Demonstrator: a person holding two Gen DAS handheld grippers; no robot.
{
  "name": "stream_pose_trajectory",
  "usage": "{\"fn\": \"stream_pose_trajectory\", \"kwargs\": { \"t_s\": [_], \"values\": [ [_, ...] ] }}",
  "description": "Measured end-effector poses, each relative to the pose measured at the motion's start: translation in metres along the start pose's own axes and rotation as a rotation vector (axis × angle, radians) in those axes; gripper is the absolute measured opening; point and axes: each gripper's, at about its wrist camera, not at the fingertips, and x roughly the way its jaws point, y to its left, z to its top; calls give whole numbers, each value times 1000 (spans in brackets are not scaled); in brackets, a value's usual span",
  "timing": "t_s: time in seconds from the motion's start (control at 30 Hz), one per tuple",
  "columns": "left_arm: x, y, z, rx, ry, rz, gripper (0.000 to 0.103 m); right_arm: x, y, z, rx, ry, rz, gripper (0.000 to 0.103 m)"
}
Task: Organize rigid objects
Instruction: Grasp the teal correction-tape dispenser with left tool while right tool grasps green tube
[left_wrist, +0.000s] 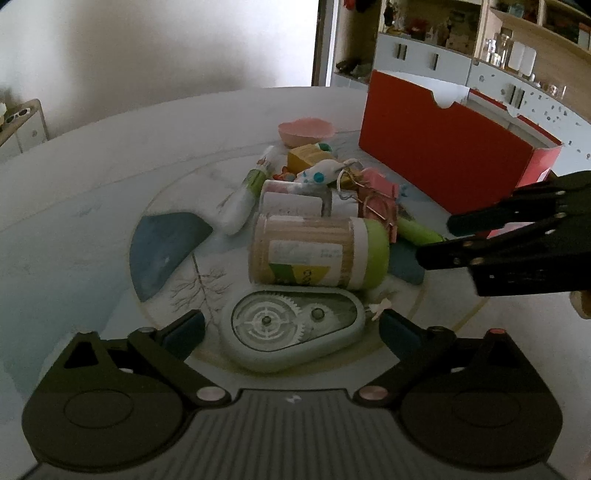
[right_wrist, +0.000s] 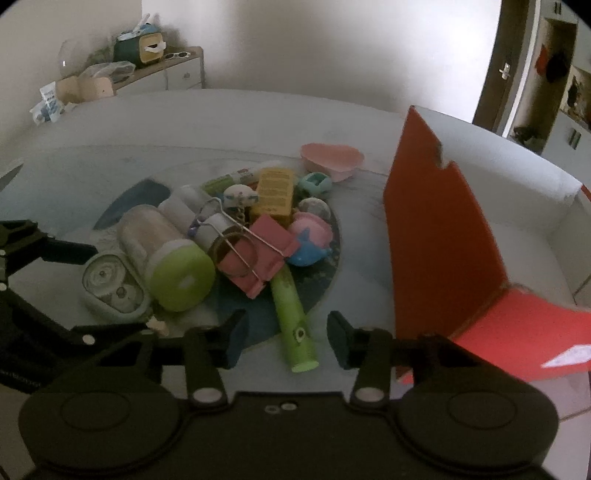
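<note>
The left gripper (left_wrist: 291, 328) stands spread around the tape dispenser (left_wrist: 295, 330), and the right gripper (right_wrist: 286, 338), spread too, straddles the green tube (right_wrist: 293, 317), because both lie in the pile on the counter (left_wrist: 74, 221) beside the red box (right_wrist: 439, 236).

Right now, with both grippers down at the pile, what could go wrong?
1. The green tube lies between the right gripper's open fingers, its far end under the pink clip; lifting may drag the clip.
2. The jar lies on its side against the tape dispenser; pulling the dispenser may roll it.
</note>
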Motion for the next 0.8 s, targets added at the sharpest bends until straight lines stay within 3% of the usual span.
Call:
{"fn": "stream_pose_trajectory", "kwargs": {
  "t_s": [0.1,0.3,0.43,0.8],
  "values": [
    [-1,-2,0,10,-7,-3,93,6,0,2,-4,4,-4,41],
    [-2,-4,-1,9,-14,2,91,12,1,6,-5,-1,11,37],
    [-2,-5,-2,6,-19,10,89,13,2,9,4,7,36,16],
    [-11,-2,-7,-23,-31,20,88,-4,5,-7,45,40,47,15]
  ]
}}
